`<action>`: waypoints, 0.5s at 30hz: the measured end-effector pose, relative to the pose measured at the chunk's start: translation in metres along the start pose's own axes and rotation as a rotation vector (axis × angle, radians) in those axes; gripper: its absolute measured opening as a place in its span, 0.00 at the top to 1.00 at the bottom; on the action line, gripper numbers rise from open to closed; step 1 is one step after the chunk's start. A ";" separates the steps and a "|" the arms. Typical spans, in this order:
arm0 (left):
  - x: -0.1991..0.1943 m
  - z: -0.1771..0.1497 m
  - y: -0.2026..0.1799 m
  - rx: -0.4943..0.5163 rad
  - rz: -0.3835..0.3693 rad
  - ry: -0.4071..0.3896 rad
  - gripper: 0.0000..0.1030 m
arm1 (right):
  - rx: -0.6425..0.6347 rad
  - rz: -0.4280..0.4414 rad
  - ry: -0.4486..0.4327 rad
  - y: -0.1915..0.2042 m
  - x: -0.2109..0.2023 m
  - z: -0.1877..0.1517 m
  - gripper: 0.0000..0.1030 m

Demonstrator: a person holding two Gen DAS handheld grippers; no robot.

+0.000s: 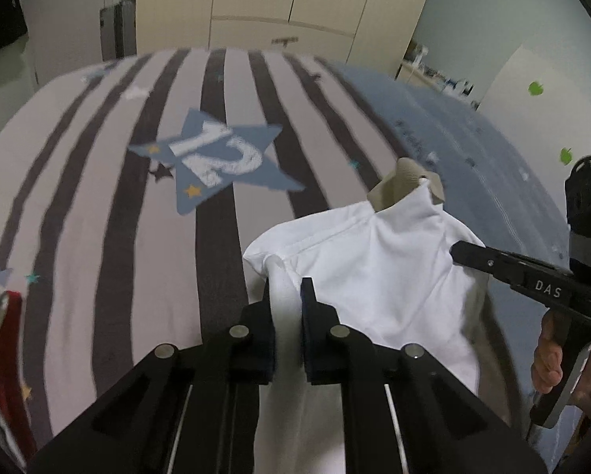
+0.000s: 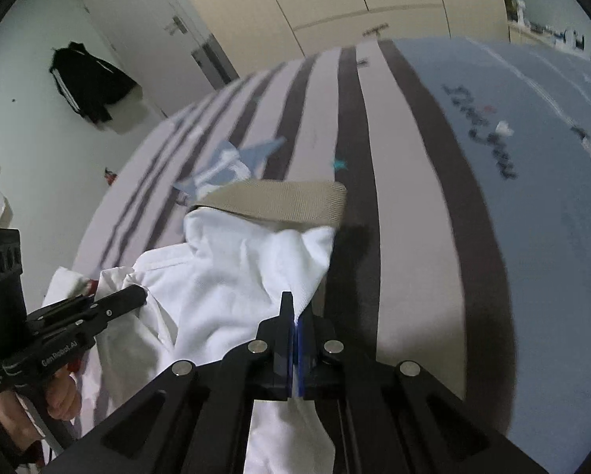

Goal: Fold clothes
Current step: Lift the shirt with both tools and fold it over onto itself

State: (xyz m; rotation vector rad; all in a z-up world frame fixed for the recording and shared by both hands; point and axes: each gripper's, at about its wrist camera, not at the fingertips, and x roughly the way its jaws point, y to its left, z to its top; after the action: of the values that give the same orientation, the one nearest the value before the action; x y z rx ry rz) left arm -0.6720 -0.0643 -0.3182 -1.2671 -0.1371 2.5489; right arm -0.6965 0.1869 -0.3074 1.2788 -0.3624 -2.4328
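A white garment (image 1: 378,260) with a beige collar (image 1: 406,181) hangs lifted above the striped bed cover (image 1: 98,181). My left gripper (image 1: 288,288) is shut on a bunched fold of it at its left shoulder. My right gripper (image 1: 459,251) enters from the right in the left wrist view and pinches the garment's right edge. In the right wrist view my right gripper (image 2: 293,304) is shut on the white garment (image 2: 236,276), its beige collar (image 2: 271,201) stretched ahead. My left gripper (image 2: 139,292) grips the cloth at the left there.
The bed cover carries a blue star with "12" (image 1: 216,158) and a plain blue zone (image 2: 532,158) to the right. Red and white clothing (image 1: 3,335) lies at the left edge. A wardrobe (image 1: 287,0) and a door (image 2: 145,31) stand beyond; a black jacket (image 2: 90,79) hangs on the wall.
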 end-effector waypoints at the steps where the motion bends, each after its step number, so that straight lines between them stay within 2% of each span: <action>1: -0.012 -0.002 -0.003 -0.003 -0.006 -0.015 0.92 | -0.001 0.006 -0.016 0.007 -0.013 -0.003 0.99; 4: -0.049 -0.012 -0.011 -0.002 -0.020 -0.052 0.92 | -0.021 0.025 -0.053 0.022 -0.050 -0.016 0.99; 8: -0.103 -0.049 -0.027 0.019 -0.031 -0.070 0.92 | -0.049 0.046 -0.085 0.044 -0.105 -0.050 0.99; 12: -0.135 -0.110 -0.040 0.006 -0.031 -0.035 0.92 | -0.059 0.079 -0.095 0.064 -0.158 -0.104 0.99; 15: -0.158 -0.159 -0.050 -0.008 -0.029 -0.003 0.92 | -0.054 0.087 -0.063 0.071 -0.188 -0.152 0.99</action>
State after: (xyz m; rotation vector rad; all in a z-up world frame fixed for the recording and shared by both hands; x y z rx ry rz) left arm -0.4451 -0.0709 -0.2840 -1.2546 -0.1659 2.5283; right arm -0.4581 0.1963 -0.2256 1.1427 -0.3589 -2.3968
